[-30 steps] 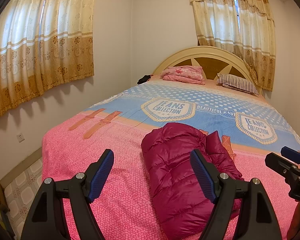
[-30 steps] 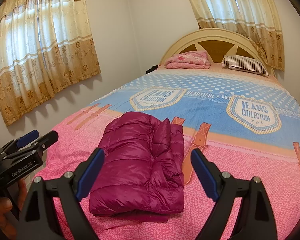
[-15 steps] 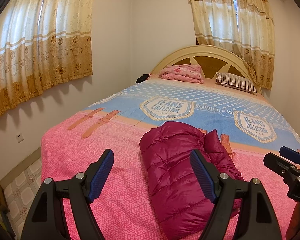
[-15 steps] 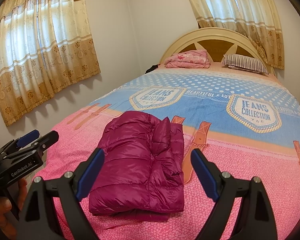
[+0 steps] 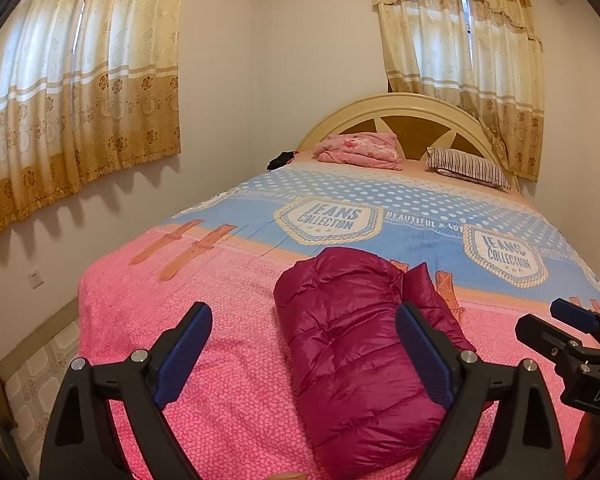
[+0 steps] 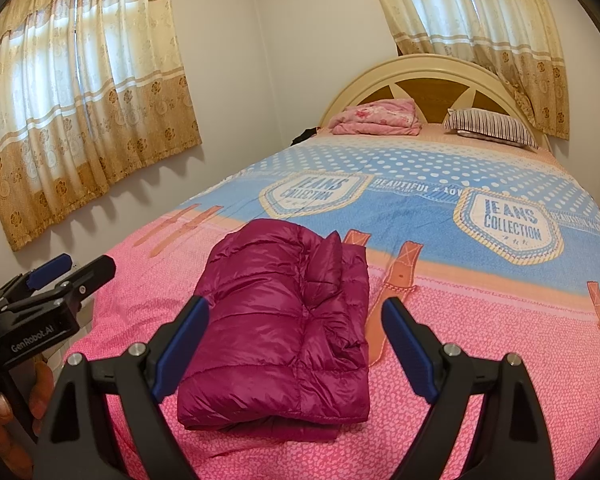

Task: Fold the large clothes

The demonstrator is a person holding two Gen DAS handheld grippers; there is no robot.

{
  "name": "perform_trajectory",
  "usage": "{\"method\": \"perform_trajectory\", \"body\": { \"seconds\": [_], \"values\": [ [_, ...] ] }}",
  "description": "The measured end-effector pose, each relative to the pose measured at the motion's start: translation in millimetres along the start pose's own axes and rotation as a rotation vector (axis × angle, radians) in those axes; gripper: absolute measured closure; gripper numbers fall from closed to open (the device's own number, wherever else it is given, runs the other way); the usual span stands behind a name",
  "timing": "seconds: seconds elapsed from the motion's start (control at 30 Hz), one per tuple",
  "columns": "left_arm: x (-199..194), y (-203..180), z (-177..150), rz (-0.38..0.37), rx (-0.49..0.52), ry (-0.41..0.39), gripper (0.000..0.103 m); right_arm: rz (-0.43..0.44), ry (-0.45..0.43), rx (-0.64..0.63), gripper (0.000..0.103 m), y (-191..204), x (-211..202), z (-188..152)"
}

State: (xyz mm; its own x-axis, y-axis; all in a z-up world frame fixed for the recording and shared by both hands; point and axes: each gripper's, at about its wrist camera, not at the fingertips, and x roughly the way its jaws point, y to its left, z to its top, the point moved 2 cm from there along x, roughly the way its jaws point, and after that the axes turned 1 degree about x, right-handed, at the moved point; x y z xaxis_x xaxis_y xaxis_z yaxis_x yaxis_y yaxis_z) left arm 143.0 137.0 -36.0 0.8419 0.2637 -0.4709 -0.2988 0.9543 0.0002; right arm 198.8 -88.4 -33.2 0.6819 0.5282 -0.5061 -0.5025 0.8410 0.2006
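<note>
From the left wrist we see our left gripper (image 5: 303,354) held above the near end of the bed (image 5: 220,280), its jaws opening with nothing between the pads. The folded jacket (image 5: 356,344) lies on the pink part of the cover, ahead and to the right; the right finger (image 5: 424,360) stands in front of its right side without touching it. Our right gripper (image 5: 572,332) shows at the right edge.

From the right wrist our right gripper (image 6: 296,346) hangs with jaws wide apart and empty. The jacket (image 6: 284,320) lies on the bed (image 6: 500,360) straight ahead and below, framed between the two fingers, untouched. At the left edge a hand (image 6: 4,420) holds the left gripper (image 6: 64,276).
</note>
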Motion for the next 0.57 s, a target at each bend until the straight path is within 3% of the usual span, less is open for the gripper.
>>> {"method": "perform_trajectory", "body": {
  "seconds": [0.57],
  "values": [
    [1.8, -7.7, -4.1, 0.037, 0.044, -0.007, 0.007, -0.002, -0.001, 0.003, 0.013, 0.2, 1.2, -0.7]
  ]
}}
